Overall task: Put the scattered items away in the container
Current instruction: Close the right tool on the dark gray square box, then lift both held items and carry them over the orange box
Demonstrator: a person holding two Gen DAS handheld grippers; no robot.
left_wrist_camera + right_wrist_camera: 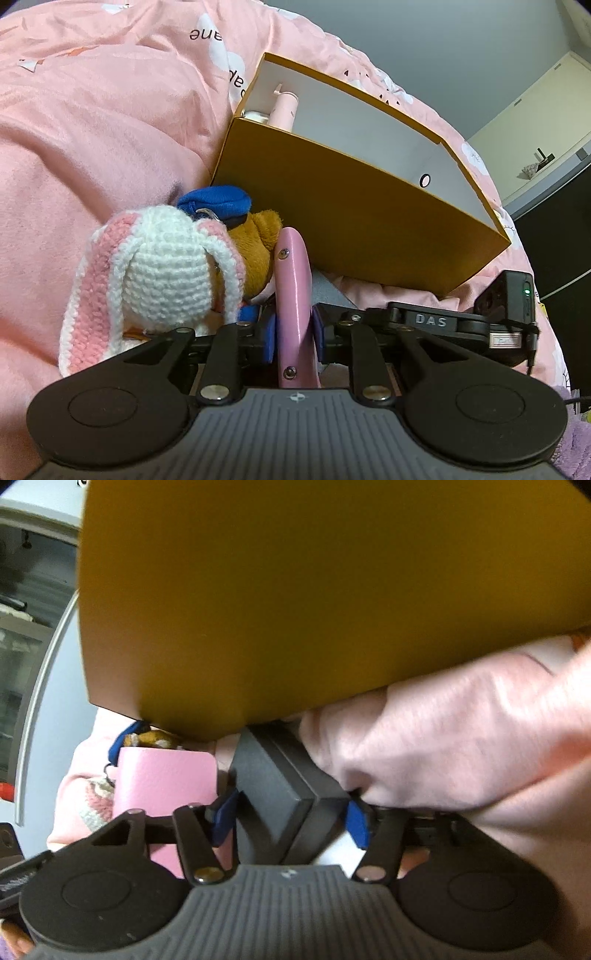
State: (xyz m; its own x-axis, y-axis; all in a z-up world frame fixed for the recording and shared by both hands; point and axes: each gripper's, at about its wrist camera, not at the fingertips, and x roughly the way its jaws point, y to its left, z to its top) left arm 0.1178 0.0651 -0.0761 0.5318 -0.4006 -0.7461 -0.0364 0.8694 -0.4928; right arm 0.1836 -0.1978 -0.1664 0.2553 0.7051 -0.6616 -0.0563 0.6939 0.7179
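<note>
We see left gripper (293, 332) angled down, clamped on pink case (295, 295) below yellow box (354, 206). Right gripper (291, 816) straddles grey box (273, 786) under yellow box's corner; contact unclear. Pink quilt (461, 746) crowds right side.

The pink bedcover (110, 122) carries dark printed letters, seen upside down: one word near the top reads roughly "ane", and a second, partly hidden behind the box (343, 206), shows only "de". The right gripper (432, 321), seen in the left wrist view, bears the raised letters "DAS" on its black body. On the box's white inner wall stands a small black ring like an "O"; nothing can be read in the right wrist view.
</note>
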